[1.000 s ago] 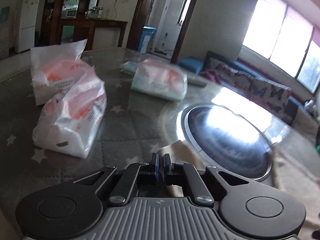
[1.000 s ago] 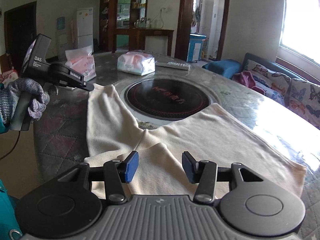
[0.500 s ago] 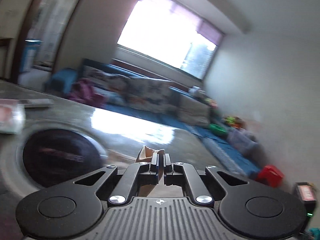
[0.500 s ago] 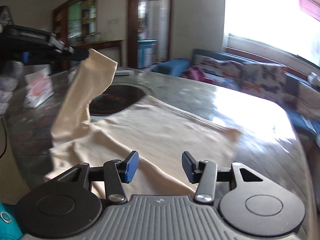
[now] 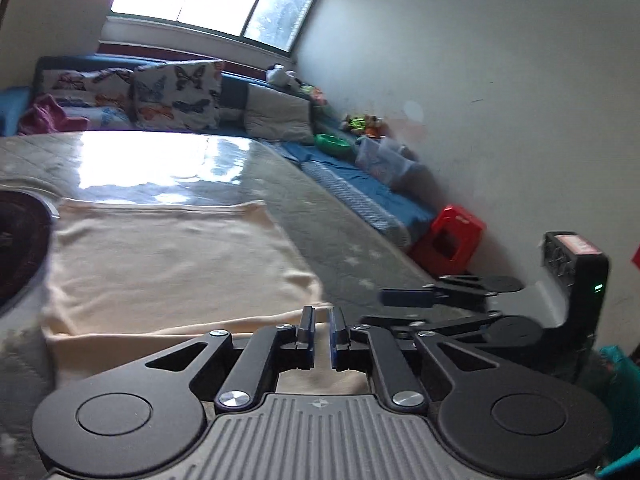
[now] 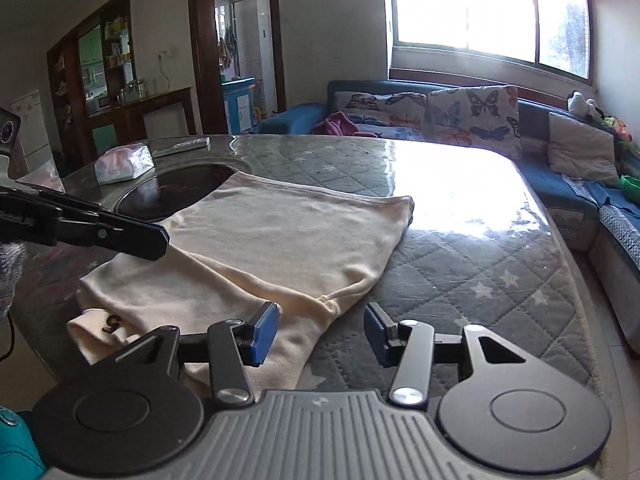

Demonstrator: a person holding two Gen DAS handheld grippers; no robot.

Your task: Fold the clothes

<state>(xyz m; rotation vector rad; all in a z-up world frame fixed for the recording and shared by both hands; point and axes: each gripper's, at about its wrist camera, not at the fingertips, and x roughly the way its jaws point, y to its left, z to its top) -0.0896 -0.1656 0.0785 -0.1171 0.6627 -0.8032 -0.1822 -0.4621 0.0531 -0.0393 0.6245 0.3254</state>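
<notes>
the cream-coloured soft knit garment (image 6: pixel 280 248) lies spread on the grey quilted star-patterned table (image 6: pixel 460 272) under a glossy clear cover, one side already laid over itself so a doubled layer runs along its near edge. it looks light and limp, likely to sag and drag when lifted by one point, and it may slide easily on the slick cover. the best holds seem to be the hems and corners: the rumpled corner at the near right edge, just ahead of the right gripper (image 6: pixel 318 330), or the far corner beside the glare.

the left gripper (image 5: pixel 319 330) sits low over the near folded edge with its jaws almost together, a narrow slit between them; cloth shows under and beyond the slit, but i cannot tell whether any of it is pinched. the right gripper hangs wide open and empty, its left pad over the cloth and its right pad over bare table.

the round dark glass cooktop inset (image 6: pixel 172 194) touches the garment's far left edge. a pink-and-white plastic tissue pack (image 6: pixel 124 164) and a flat grey remote (image 6: pixel 182 147) lie well beyond. the butterfly-print sofa cushions (image 6: pixel 472 120) are off the table. nothing blocks the next fold but the grippers themselves, which are close together.
</notes>
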